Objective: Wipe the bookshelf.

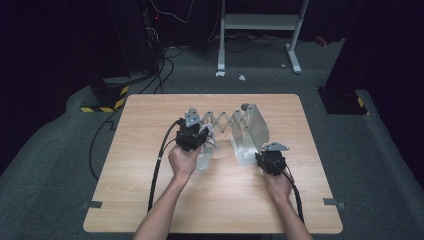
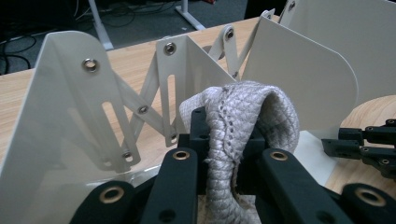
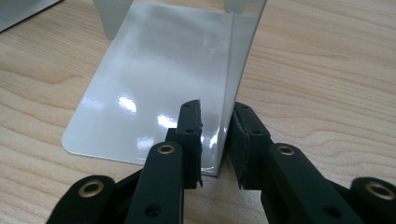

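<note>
Left gripper view has the left gripper [image 2: 224,161] clamped on a folded grey sock [image 2: 243,116], held between upright plates of the white folding rack [image 2: 60,116] on the table [image 1: 150,200]. The right gripper [image 3: 217,140] straddles the rack's end plate edge without quite pinching it. Bare wood lies all round near the table edges.

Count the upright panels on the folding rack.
3 at least: left panel, middle panel, right panel, which the right gripper straddles. The left gripper may hide more.
</note>
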`<state>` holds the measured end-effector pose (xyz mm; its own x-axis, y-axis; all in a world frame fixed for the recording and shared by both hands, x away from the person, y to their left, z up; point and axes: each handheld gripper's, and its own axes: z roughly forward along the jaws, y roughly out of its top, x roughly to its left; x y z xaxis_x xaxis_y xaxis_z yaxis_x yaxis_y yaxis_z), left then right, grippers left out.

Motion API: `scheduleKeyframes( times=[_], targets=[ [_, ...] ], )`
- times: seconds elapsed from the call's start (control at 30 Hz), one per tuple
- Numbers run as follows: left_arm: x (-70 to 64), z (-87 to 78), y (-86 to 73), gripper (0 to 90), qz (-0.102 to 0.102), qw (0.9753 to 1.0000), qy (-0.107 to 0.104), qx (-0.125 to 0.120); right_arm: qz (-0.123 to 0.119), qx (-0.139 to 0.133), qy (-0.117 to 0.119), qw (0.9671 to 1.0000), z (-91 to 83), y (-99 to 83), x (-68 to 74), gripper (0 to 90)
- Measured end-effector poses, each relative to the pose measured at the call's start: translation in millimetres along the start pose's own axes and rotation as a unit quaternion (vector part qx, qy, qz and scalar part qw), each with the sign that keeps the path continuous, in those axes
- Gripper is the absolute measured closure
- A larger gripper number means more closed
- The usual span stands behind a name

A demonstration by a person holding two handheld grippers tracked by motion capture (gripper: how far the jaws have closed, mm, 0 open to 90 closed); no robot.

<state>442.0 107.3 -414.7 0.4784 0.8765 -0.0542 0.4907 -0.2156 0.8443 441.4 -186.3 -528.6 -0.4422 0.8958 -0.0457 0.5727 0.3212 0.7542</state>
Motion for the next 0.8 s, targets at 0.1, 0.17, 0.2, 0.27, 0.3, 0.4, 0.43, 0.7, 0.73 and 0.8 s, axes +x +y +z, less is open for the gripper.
scheduleKeyframes(
  times=[0.1,0.17,0.2,0.27,0.3,0.4,0.43,0.7,0.73,0.8],
  targets=[
    [-3.0,5.9,-3.9,81.1,0.008,0.9999,0.003,0.013,-0.001,0.000,0.000,1.0000,0.0,0.0,0.2,75.0],
    [-3.1,9.7,-8.3,81.1,0.005,0.9998,0.002,0.021,0.000,0.001,0.001,1.0000,-0.1,-0.1,0.5,75.0],
    [-3.4,12.3,-10.7,81.1,0.005,0.9996,0.003,0.027,0.000,0.001,0.002,1.0000,-0.1,0.0,0.6,75.0],
    [-4.2,19.2,-16.1,81.1,0.011,0.9990,0.005,0.043,0.002,0.001,0.007,1.0000,0.2,0.1,-0.1,75.0],
    [-4.5,21.3,-17.8,81.1,0.012,0.9988,0.005,0.047,0.004,0.001,0.009,1.0000,0.3,0.2,-0.7,75.1],
    [-5.0,28.0,-23.7,81.1,0.010,0.9983,0.002,0.058,0.009,0.002,0.012,0.9999,0.4,0.3,-1.2,75.2],
    [-5.0,29.8,-25.8,81.1,0.009,0.9981,0.002,0.061,0.009,0.001,0.013,0.9999,0.5,0.3,-1.5,75.3],
    [3.5,40.6,-38.6,81.1,-0.001,0.9967,0.000,0.082,0.012,0.002,0.011,0.9999,0.4,0.3,-1.1,82.4],
    [4.4,40.5,-38.2,81.1,-0.002,0.9968,0.000,0.081,0.006,0.001,0.007,1.0000,0.3,0.4,0.2,84.7],
    [7.8,40.1,-36.6,81.1,0.000,0.9968,0.004,0.080,-0.006,0.001,-0.002,1.0000,0.2,0.4,3.6,84.7]
  ],
)
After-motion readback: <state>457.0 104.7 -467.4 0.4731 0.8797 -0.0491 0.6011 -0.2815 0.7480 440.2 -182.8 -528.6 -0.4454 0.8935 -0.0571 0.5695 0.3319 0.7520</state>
